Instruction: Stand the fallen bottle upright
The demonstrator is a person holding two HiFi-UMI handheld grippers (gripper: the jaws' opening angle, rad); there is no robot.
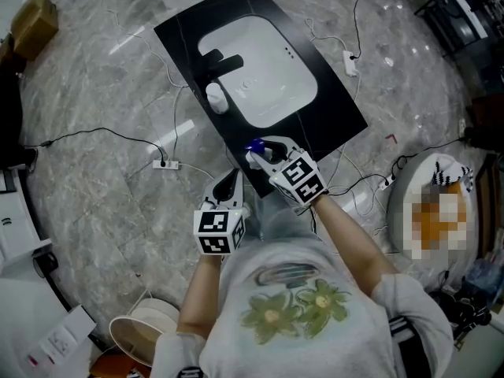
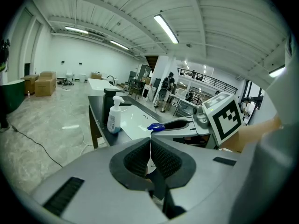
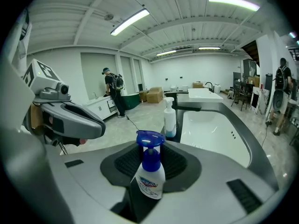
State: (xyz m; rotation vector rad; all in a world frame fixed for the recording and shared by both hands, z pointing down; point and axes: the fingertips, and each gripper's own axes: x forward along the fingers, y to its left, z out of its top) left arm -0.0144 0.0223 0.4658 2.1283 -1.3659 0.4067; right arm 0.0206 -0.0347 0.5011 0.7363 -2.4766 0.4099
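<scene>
1. A black rectangular bench [image 1: 337, 107] stands on a grey marble floor [image 1: 94, 132], with a white oval basin [image 1: 268, 73] sunk in its middle.
2. A black tap [image 1: 220, 60] sits at the bench's left edge and reaches over the basin.
3. A white pump dispenser bottle [image 1: 216, 97] stands upright just beside the tap, at the same edge.
4. A white power strip [image 1: 165, 164] lies on the floor, left of the bench.

Grey marbled floor [image 1: 94, 132] surrounds a black counter [image 1: 339, 113] with a white basin [image 1: 268, 69]. Strip lights [image 3: 130, 21] line the white ceiling [image 2: 117, 13]; cardboard boxes [image 2: 42, 83] stand far left.
</scene>
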